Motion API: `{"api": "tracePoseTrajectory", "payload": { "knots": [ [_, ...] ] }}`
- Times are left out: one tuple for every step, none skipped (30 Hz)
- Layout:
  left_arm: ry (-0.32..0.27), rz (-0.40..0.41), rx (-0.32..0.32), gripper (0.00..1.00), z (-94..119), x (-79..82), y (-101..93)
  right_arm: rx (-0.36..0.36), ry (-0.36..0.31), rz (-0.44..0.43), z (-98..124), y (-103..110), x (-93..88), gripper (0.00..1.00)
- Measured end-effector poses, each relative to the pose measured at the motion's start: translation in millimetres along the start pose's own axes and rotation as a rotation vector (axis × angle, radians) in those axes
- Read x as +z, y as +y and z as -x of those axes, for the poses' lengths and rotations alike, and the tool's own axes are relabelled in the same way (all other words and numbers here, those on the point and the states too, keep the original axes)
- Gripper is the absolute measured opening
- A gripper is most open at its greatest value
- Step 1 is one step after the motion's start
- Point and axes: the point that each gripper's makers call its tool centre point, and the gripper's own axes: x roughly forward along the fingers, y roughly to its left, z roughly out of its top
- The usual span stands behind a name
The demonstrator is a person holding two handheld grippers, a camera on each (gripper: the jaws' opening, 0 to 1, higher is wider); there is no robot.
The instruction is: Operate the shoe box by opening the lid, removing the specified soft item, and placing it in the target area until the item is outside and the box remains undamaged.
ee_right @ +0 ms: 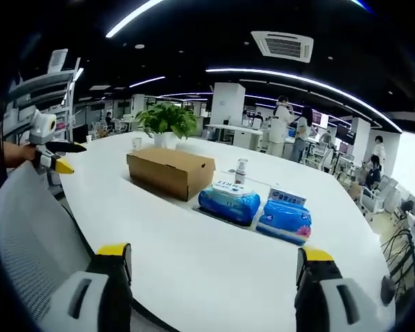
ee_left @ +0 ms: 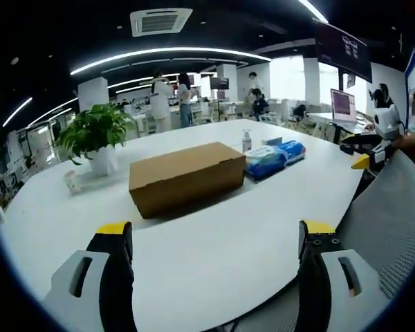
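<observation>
The brown cardboard shoe box [ee_left: 187, 176] lies on the white table [ee_left: 214, 256] with its lid down; in the right gripper view the box [ee_right: 169, 171] sits left of centre. My left gripper [ee_left: 216, 232] hovers over the near table edge, open, with nothing between its yellow-tipped fingers and well short of the box. My right gripper [ee_right: 214, 252] is open too, empty and low over the table's near side. The right gripper [ee_left: 373, 149] also enters the left gripper view at the far right edge. The left gripper [ee_right: 52, 155] appears at the left of the right gripper view.
Two blue wipe packs [ee_right: 228, 202] [ee_right: 285, 220] and a small bottle [ee_right: 241, 171] lie beside the box. A potted plant [ee_left: 97, 135] and a small cup [ee_left: 71, 181] stand behind it. A mesh chair back [ee_left: 394, 221] stands at the table edge. People stand in the background.
</observation>
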Motion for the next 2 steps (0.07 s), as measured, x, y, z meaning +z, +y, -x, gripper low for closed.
{"api": "tracePoseTrajectory", "payload": {
  "knots": [
    [0.001, 0.002, 0.000, 0.99, 0.2, -0.6, 0.1, -0.003, 0.002, 0.002, 0.1, -0.4, -0.3, 0.99],
    [-0.001, 0.010, -0.001, 0.99, 0.5, -1.1, 0.0, -0.006, 0.002, 0.003, 0.1, -0.9, -0.4, 0.99]
  ]
}}
